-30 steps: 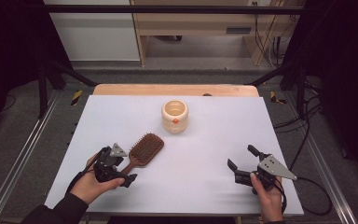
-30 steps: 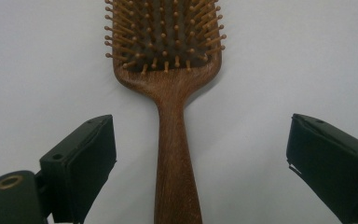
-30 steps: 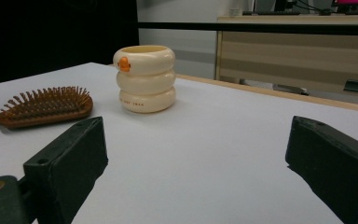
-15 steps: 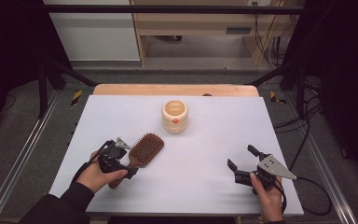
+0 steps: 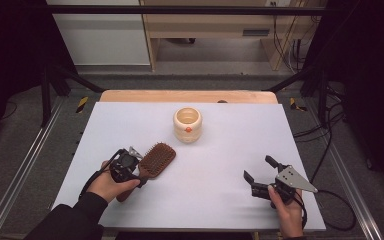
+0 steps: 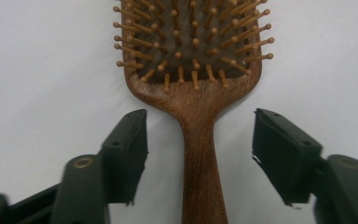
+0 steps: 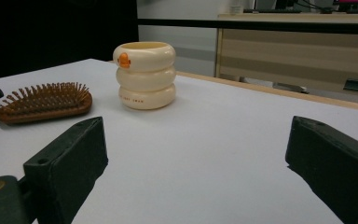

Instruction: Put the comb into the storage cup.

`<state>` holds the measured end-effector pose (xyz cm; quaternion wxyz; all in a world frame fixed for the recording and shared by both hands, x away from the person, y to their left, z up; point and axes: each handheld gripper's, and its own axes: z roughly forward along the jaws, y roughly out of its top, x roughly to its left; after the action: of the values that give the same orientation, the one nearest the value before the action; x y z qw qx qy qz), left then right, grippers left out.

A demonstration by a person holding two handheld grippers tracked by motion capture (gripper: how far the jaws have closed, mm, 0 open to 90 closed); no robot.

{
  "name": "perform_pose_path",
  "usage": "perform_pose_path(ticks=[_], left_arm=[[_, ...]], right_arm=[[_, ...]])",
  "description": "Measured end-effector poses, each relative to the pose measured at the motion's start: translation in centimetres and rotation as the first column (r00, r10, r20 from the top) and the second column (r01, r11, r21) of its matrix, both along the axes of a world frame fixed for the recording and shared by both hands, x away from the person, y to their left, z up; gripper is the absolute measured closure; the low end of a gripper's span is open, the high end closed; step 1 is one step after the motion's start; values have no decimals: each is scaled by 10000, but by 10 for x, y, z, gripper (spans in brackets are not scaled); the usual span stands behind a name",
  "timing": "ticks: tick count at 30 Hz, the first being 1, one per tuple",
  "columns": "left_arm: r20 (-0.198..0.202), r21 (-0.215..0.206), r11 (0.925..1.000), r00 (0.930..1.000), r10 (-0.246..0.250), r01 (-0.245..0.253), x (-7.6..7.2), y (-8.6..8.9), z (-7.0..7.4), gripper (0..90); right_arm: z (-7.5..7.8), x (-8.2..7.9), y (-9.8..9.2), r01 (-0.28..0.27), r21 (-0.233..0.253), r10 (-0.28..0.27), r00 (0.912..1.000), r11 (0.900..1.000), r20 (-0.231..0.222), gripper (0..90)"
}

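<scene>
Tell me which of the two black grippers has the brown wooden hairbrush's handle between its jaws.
The left gripper: its open jaws straddle the brown wooden hairbrush handle without touching. The right gripper stands open over bare white table.

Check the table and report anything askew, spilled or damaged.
Nothing stands out. The wooden hairbrush lies flat, bristles up, its handle between the open jaws of the left claw. The cream cup stands upright, nothing spilled. The right claw is open, holding nothing.

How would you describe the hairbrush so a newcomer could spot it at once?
On the white table, look near the front left, just ahead of the left gripper. The hairbrush lies bristles up, its handle between the open jaws. It is dark brown wood, unlike the cream ringed cup behind it.
</scene>
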<state>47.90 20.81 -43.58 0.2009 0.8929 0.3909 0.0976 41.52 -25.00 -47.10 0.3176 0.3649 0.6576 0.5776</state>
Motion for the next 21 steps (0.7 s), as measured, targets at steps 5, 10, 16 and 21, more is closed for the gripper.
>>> perform_pose_path(ticks=[5, 10, 16, 21], left_arm=[[-343, -23, 10000, 9994, -64, 64, 2, -1, -4, 470], [-418, 420, 9989, 9989, -199, 216, 2, -6, -9, 525], [-477, 575, 9982, 9988, -139, 166, 4, -5, -12, 588], [-386, 478, 9988, 9992, -71, 89, 3, -5, -15, 601]], right_arm=[[1, 0, -3, 86, 135, -86, 10000, 9999, -6, 56], [1, 0, -2, 54, 110, -54, 10000, 9999, -18, 56], [0, 0, -2, 27, 131, -26, 10000, 9999, -77, 56], [0, 0, -2, 24, 135, -23, 10000, 9999, -82, 56]])
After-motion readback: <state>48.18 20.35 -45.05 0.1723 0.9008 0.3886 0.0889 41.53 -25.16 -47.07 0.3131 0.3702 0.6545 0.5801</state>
